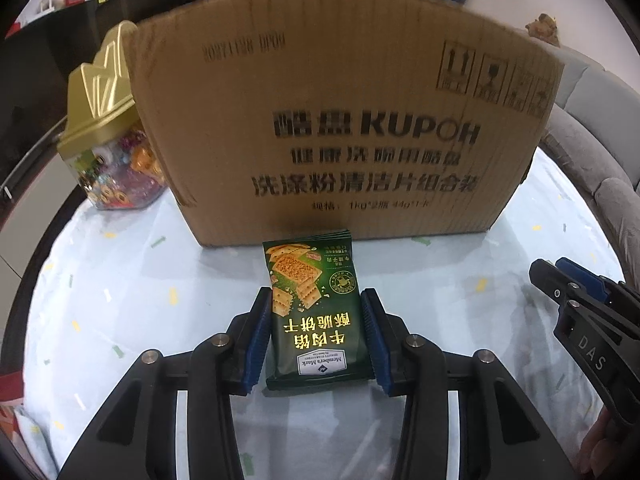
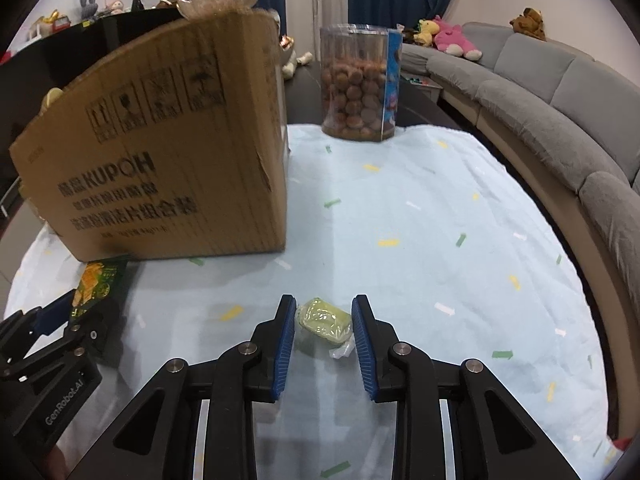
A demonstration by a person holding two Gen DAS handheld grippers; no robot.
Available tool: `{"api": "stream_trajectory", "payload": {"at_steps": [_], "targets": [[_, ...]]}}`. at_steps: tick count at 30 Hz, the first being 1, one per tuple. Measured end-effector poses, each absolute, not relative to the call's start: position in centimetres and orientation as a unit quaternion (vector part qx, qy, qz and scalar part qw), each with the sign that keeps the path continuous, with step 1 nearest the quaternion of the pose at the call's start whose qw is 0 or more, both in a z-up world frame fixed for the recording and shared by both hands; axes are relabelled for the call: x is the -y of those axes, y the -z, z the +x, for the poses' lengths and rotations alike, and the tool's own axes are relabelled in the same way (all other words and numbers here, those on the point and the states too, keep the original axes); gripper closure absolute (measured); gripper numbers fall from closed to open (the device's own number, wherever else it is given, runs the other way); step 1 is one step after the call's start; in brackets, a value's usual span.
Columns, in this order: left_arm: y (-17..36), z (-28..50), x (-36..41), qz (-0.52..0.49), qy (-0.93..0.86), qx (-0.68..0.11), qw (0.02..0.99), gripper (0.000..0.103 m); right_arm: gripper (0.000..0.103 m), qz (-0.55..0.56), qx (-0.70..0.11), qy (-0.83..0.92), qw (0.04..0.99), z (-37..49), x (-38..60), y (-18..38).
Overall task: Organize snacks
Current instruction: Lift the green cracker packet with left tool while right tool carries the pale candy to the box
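**boxfan:** Big KUPOH cardboard box (image 1: 340, 120) standing upright on the pale confetti-print tablecloth (image 2: 420, 220), printed side facing the cameras, top not in view from this low. Looks like the drop-off spot for the snacks, but only a guess. Gold-lidded candy jar (image 1: 108, 132) tucked at its left corner, clear tub of round brown snacks (image 2: 358, 88) off past its right corner, well apart from both tools. Grey curved sofa (image 2: 560, 112) behind, plush toys on it.

**tongs_guy:** Yep. Then the green beef cracker packet (image 1: 312, 312), lying flat just in front of the box, far end nearly at its base. Left gripper (image 1: 316, 340) clamped on it, blue pads pressed to both long edges. Smallest item: a yellow-green wrapped candy (image 2: 324, 322) out on open cloth, right gripper (image 2: 323, 344) closed on it, pads tight against either side, wrapper tail poking out underneath.

**boxfan:** So pick-up stage, both grabs made, nothing in the box yet?

**tongs_guy:** Reads that way. Next up: lift both clear of the cloth, carry over the box rim, let go inside. Needs a decent rise, tall wall. Worth watching the packet too: slick film, gripped by the edges only, could buckle or slip.
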State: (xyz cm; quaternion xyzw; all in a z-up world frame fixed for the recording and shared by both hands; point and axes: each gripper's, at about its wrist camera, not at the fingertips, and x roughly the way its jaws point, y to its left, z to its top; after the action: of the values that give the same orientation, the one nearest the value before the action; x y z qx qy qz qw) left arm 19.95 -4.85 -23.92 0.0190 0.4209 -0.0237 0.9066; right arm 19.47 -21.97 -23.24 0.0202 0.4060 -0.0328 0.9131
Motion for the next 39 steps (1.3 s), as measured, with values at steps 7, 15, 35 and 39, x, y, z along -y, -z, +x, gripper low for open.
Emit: {"api": "stream_trajectory", "payload": {"at_steps": [7, 15, 35, 39], "targets": [[22.0, 18.4, 5.1, 0.025, 0.022, -0.416, 0.909, 0.060, 0.073, 0.018, -0.391, 0.026, 0.920, 18.6, 21.4, 21.4], [19.6, 16.7, 5.4, 0.026, 0.025, -0.414, 0.909, 0.060, 0.073, 0.034, -0.386, 0.031, 0.921, 17.7, 21.6, 18.8], [10.6, 13.6, 3.4, 0.013, 0.036, -0.374, 0.927, 0.060, 0.073, 0.019, -0.343, 0.024, 0.939, 15.0, 19.8, 9.9], [9.5, 13.4, 2.7, 0.007, 0.035, -0.369, 0.929, 0.060, 0.073, 0.013, -0.335, 0.019, 0.942, 14.5, 19.0, 8.4]]}}
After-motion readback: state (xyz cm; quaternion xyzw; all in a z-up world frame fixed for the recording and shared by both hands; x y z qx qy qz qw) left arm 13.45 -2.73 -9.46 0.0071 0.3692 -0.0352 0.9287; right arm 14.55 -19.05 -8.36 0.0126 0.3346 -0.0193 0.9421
